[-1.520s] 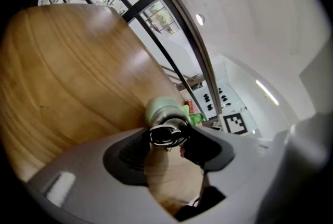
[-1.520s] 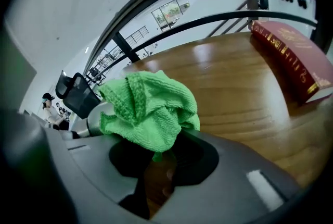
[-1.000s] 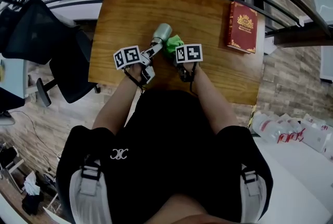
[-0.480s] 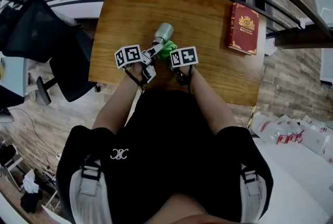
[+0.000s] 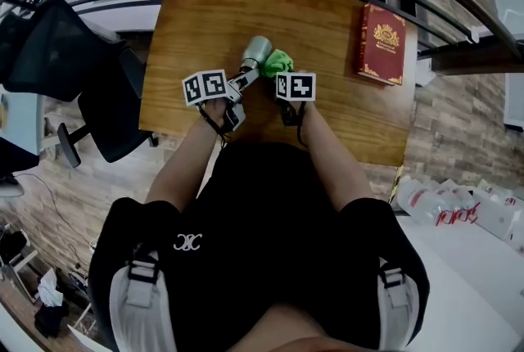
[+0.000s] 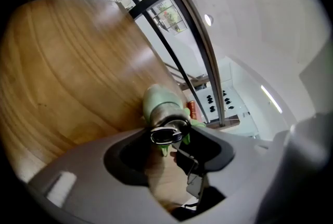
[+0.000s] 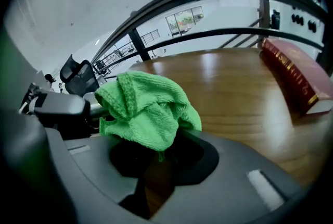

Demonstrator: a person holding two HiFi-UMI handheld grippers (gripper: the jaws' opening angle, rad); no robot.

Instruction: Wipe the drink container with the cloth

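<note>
While the left gripper [image 6: 167, 147] clamps the near end of the pale green bottle [image 6: 158, 106] at the middle of the wooden table [image 5: 327, 117], the right gripper [image 7: 158, 147] pinches a bunched green cloth [image 7: 148, 108] just right of it; red book [image 5: 381, 43] far right, well apart

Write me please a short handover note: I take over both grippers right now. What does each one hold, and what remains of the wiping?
Left gripper: shut on the cap end of the pale green and steel drink bottle, at the middle of the wooden table.
Right gripper: shut on the bunched green terry cloth, which sits against the bottle's side.
Done: both things are gripped and brought together.
Left: rub the cloth along the bottle; how much is already wiped cannot be told.
The red hardcover book lies apart at the table's right, not involved.
</note>
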